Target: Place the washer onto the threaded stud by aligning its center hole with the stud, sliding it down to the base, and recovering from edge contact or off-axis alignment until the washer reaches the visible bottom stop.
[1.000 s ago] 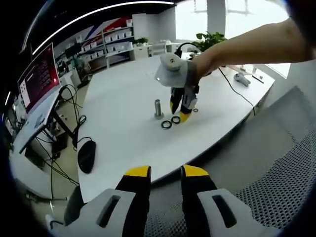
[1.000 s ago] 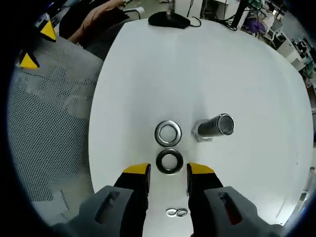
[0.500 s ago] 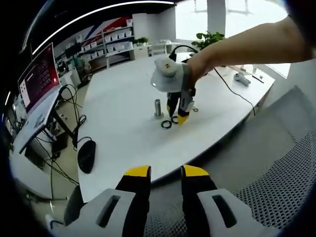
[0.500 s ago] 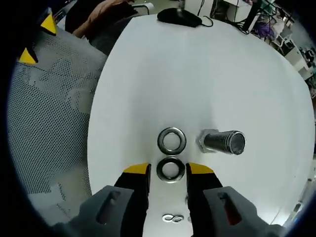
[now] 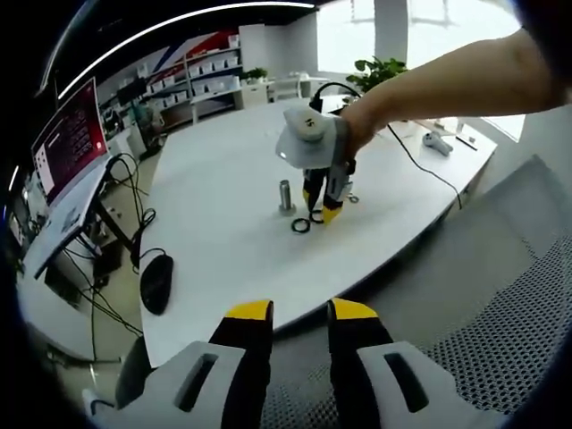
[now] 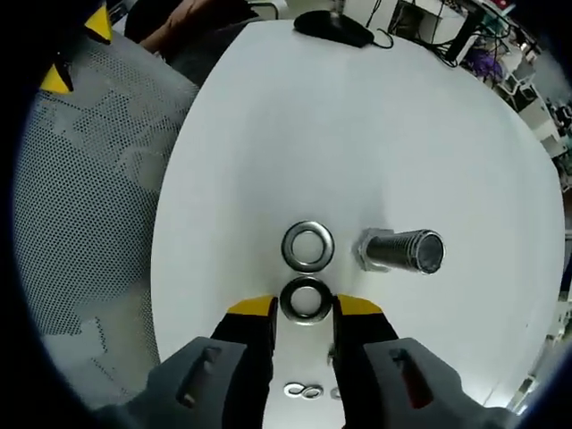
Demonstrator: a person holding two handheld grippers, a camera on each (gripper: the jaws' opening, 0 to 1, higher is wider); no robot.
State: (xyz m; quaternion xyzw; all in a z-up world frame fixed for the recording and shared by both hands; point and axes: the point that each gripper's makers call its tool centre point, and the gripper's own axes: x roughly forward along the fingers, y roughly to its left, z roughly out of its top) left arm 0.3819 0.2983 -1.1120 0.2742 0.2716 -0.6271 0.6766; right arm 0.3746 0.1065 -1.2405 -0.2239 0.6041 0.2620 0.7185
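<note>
Two washers [image 6: 307, 273] lie on white table [image 6: 402, 134]; both tools gape empty.

A white table [image 6: 357, 134], a silver stud [image 6: 402, 251], a dark washer [image 6: 306, 298] and yellow-tipped jaws are seen beside grey mesh [image 6: 89, 179].

No text, label, brand or number is reading clearly here; the monitor [image 5: 70, 143], standing left of the white table [image 5: 214, 223] in the left gripper view, is showing red panels with white lines of writing too small to make out, and the wall graphics behind the table are showing only red and blue stripes
</note>
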